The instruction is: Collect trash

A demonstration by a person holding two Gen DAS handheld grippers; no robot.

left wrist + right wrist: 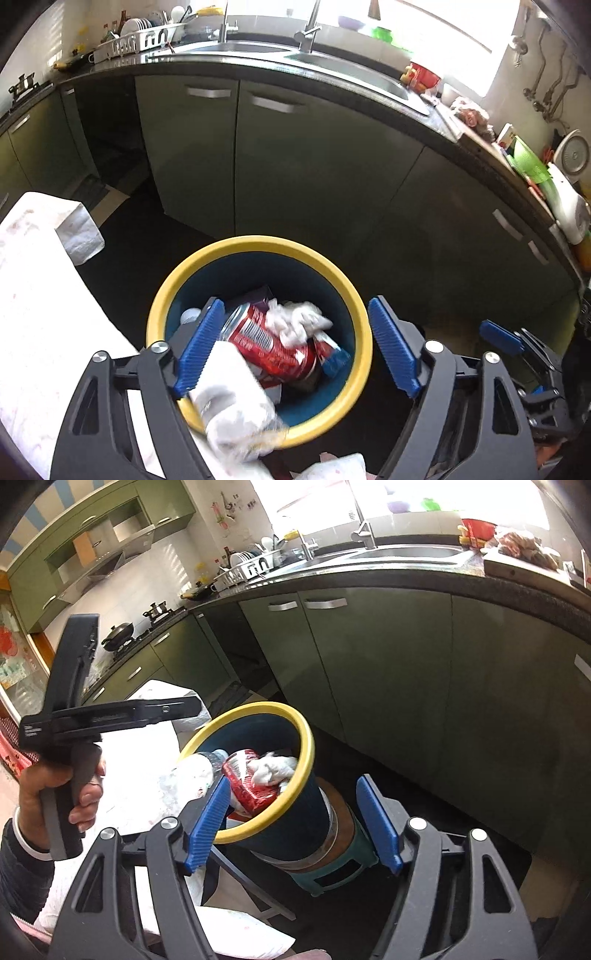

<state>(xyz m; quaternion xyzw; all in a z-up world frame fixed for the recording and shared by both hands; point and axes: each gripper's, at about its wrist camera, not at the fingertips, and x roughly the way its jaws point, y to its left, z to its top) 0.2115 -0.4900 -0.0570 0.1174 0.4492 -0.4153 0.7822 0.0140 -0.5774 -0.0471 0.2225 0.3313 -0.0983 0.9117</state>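
A blue bin with a yellow rim (258, 243) stands below me; it also shows in the right wrist view (306, 738). Inside lie a red can (273, 343), crumpled white tissue (295, 321) and other scraps. A crumpled clear plastic bottle (236, 402) is blurred at the bin's near rim, just past my left gripper's (297, 347) left finger; it also shows in the right wrist view (195, 771). My left gripper is open above the bin. My right gripper (295, 823) is open and empty, in front of the bin.
A table with a white cloth (33, 314) lies left of the bin. Green kitchen cabinets (295, 166) and a dark counter with a sink (332, 62) stand behind. The bin rests on a brown and green stand (343, 849). The left gripper's handle (74, 775) is at the left.
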